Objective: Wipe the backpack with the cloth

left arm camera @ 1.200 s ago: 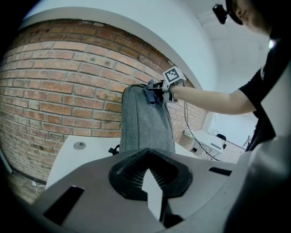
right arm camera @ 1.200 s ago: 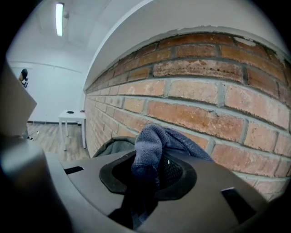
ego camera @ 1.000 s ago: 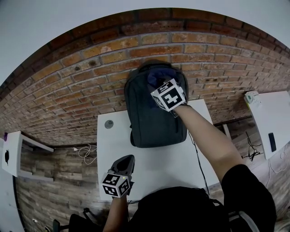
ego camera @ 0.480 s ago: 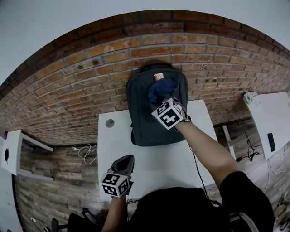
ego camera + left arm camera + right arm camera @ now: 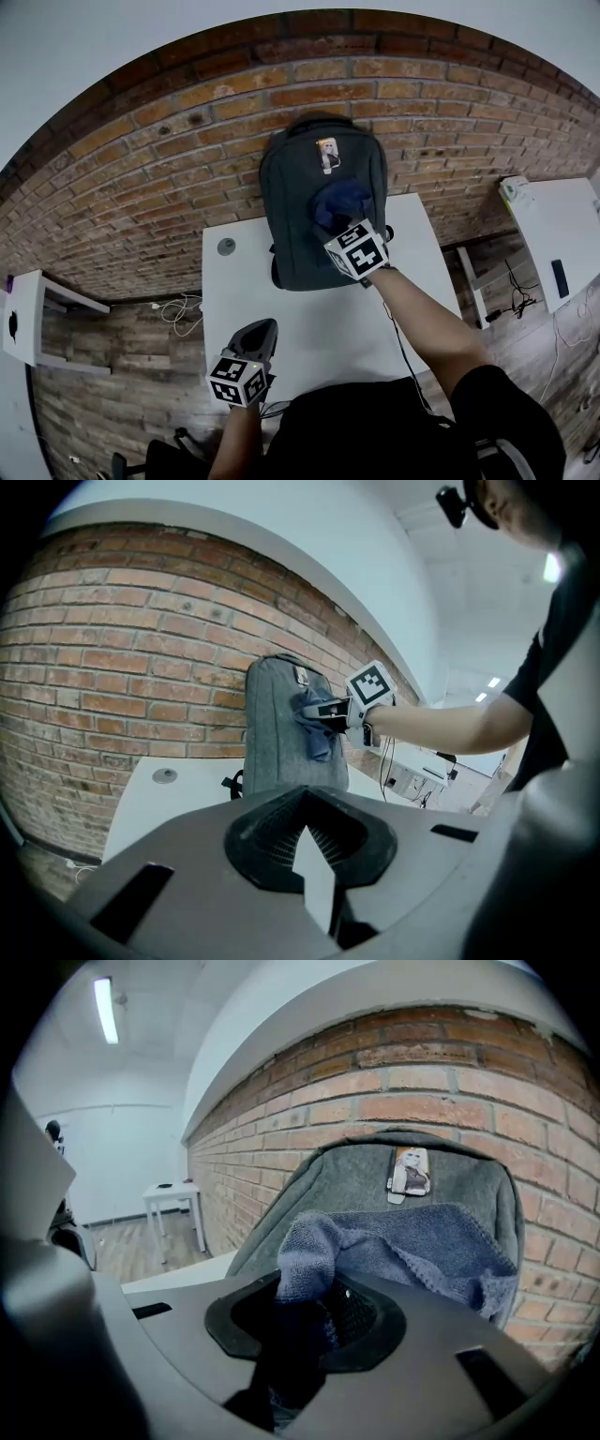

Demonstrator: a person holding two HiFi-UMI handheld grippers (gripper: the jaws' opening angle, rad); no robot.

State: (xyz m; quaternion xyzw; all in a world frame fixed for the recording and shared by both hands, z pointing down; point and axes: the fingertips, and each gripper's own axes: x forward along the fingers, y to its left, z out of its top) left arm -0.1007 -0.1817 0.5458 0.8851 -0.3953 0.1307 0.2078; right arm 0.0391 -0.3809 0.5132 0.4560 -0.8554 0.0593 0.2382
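Backpack [image 5: 295, 211] stands upright at the back of the table, propped on the brick wall, front panel toward us. Cloth [image 5: 343, 200] is bunched in the right gripper [image 5: 339, 225]. Its jaws are clamped on one fold and the rest is spread on the panel's right half, below the tag [image 5: 327, 155]. We read this as mid-wipe. To do it well we press lightly, since the bag is only propped and the soft fabric will give. The wall takes the push, so we stroke along the panel and not sideways off its edge. We overlap passes, hold the loose flap flat rather than dragging a corner, and skirt the tag so it doesn't snag. Left gripper [image 5: 260, 336] sits low over the near table edge, well apart from the bag, jaws a narrow slit apart with nothing in them. We could bring it up to steady the bag's side if it shifts. Around us: wall [image 5: 169, 159] behind and plank floor [image 5: 94, 394] below. The white table [image 5: 309, 328] carries only the bag and a small disc [image 5: 226, 246] to its left. Cables [image 5: 178, 314] lie on the floor.
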